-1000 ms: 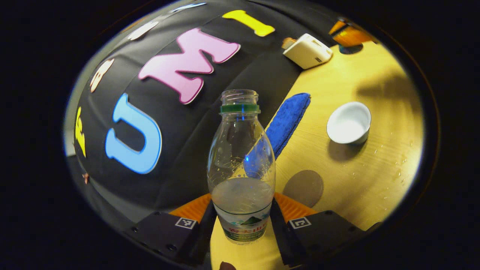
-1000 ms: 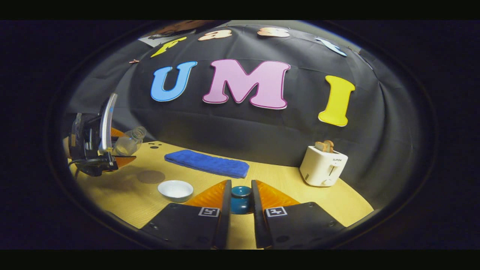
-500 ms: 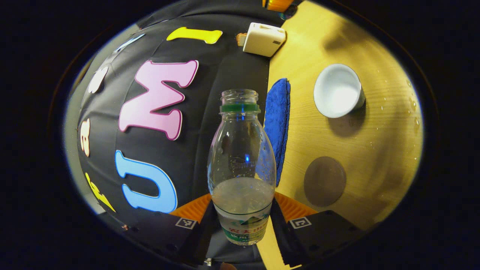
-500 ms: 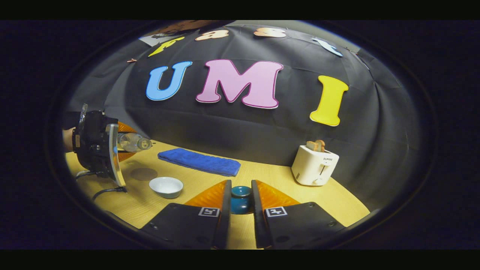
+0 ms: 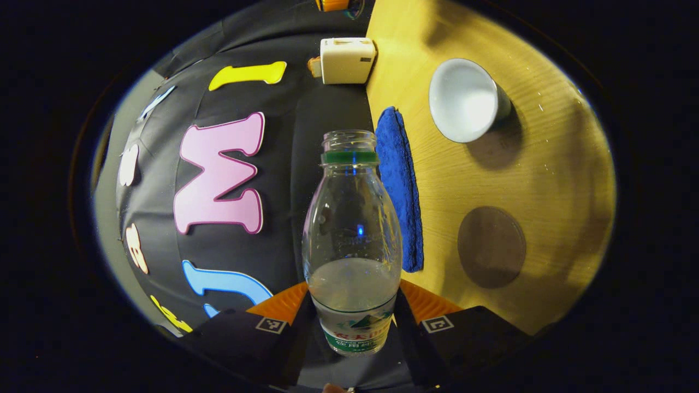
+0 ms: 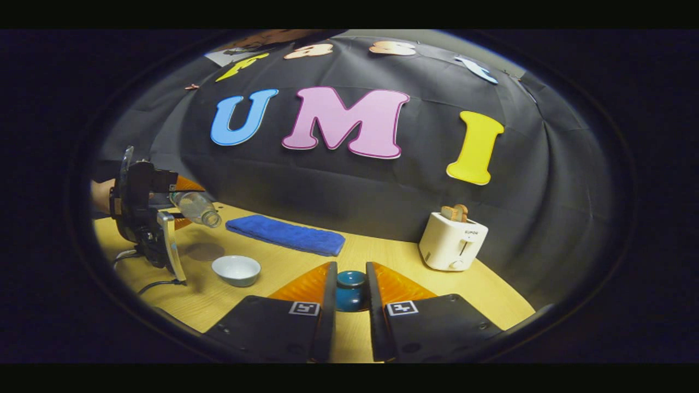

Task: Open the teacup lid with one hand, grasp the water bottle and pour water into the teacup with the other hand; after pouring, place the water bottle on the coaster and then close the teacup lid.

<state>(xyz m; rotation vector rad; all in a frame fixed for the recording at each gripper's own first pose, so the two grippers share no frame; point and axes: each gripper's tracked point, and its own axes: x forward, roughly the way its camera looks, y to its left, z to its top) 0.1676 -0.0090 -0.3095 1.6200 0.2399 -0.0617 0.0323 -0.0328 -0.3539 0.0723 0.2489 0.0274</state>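
My left gripper [image 5: 352,297] is shut on the lower body of a clear, capless water bottle [image 5: 352,240] with a green neck ring and a little water inside. In the right gripper view that bottle [image 6: 196,208] is tipped with its mouth slightly downward, above and to the left of the open white teacup [image 6: 236,270], and I see no stream. The teacup [image 5: 464,101] stands on the wooden table, with the round brown coaster [image 5: 491,246] beside it. My right gripper [image 6: 350,273] is shut on the teal teacup lid [image 6: 350,289], holding it off to the cup's right.
A folded blue towel [image 6: 284,234] lies along the back of the table [image 5: 546,164]. At the back right stands a white toaster [image 6: 452,248] with bread in it. A cable trails on the table under the left gripper [image 6: 147,218].
The left gripper has rolled over, tipping the bottle from neck-up to neck slightly down, and has come closer to the teacup. The right gripper has hardly moved and still grips the lid.
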